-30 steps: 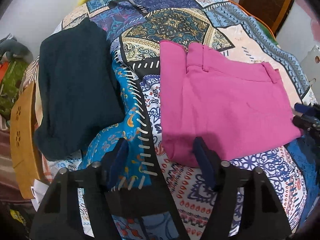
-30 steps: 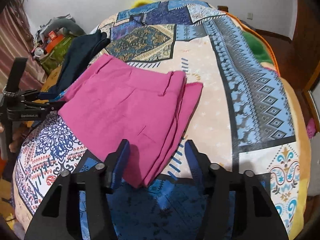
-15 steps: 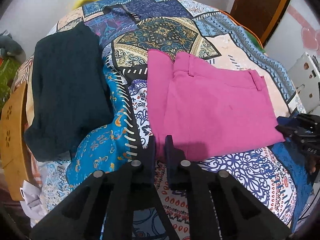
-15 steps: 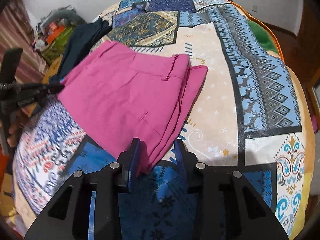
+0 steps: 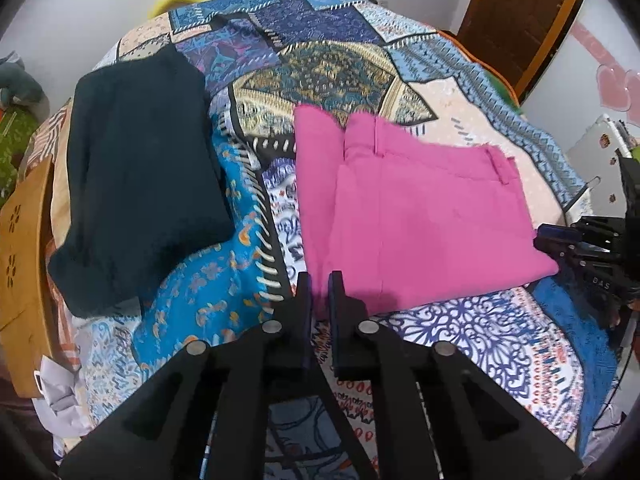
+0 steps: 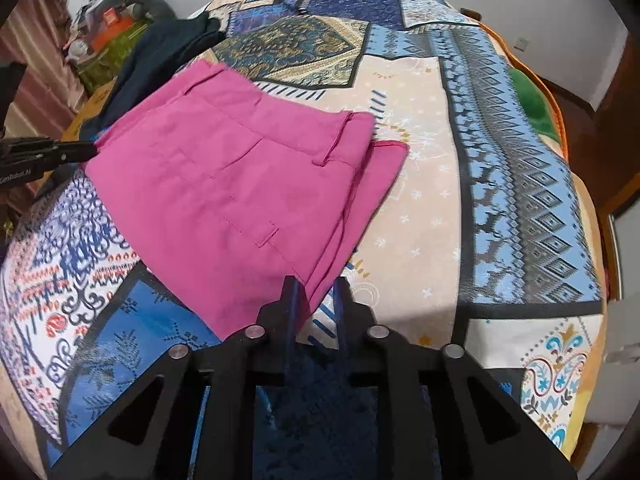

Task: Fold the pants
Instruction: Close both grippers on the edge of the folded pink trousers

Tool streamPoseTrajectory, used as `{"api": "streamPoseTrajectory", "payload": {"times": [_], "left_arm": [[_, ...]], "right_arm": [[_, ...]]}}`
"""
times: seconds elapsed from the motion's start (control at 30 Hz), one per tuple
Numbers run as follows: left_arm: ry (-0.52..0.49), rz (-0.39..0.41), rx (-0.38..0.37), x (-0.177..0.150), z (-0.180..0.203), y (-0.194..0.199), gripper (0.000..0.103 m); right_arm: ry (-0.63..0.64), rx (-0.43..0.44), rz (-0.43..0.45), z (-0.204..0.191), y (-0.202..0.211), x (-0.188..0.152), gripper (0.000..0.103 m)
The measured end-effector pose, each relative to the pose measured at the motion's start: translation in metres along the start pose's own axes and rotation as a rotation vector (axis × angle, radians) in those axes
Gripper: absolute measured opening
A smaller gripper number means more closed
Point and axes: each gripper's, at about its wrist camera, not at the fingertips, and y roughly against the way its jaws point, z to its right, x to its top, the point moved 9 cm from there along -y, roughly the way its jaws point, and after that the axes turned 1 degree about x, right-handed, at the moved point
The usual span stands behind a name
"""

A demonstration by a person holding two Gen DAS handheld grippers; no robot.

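Observation:
Folded pink pants (image 5: 420, 220) lie flat on a patchwork bedspread (image 5: 328, 68), waistband toward the far side. My left gripper (image 5: 319, 292) pinches their near left corner; its jaws stand almost together, easing open slightly, with pink cloth between them. In the right wrist view the pants (image 6: 240, 184) taper to a near corner that lies between the fingers of my right gripper (image 6: 318, 296). Those jaws are closing, and a strip of bedspread still shows beside the cloth. Each gripper also appears at the edge of the other's view, the right gripper (image 5: 550, 236) and the left gripper (image 6: 80, 150).
A dark folded garment (image 5: 140, 184) lies left of the pants on the bed, also seen as the dark garment (image 6: 160, 52). A wooden stool (image 5: 20, 260) stands off the bed's left edge. A brown door (image 5: 520, 20) and a white box (image 5: 596, 160) are at the right.
Both grippers came down onto the pants' near corners. The left jaws closed from wide to nearly together on the cloth; the right jaws narrowed steadily around the other corner.

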Motion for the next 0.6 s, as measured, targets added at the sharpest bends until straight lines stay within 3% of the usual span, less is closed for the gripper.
{"api": "streamPoseTrajectory", "payload": {"times": [0.03,0.1,0.17,0.2,0.3,0.6], "left_arm": [[-0.002,0.012,0.004,0.005,-0.001,0.004,0.012],[-0.004,0.045,0.01,0.02,-0.004,0.012,0.025],[0.002,0.065,0.0,0.034,-0.004,0.015,0.039],[0.005,0.075,-0.007,0.041,-0.004,0.015,0.044],[0.011,0.067,-0.017,0.062,-0.002,0.004,0.046],[0.009,-0.027,-0.038,0.082,0.0,-0.055,0.046]], "right_arm": [[-0.021,0.008,0.006,0.002,0.003,0.002,0.019],[-0.065,0.021,0.029,0.006,0.009,0.008,0.028],[-0.112,0.025,0.072,0.013,0.017,0.019,0.046],[-0.122,0.025,0.089,0.014,0.019,0.022,0.048],[-0.153,0.019,0.125,0.018,0.021,0.034,0.052],[-0.19,0.04,0.072,0.022,-0.01,0.038,0.052]]}}
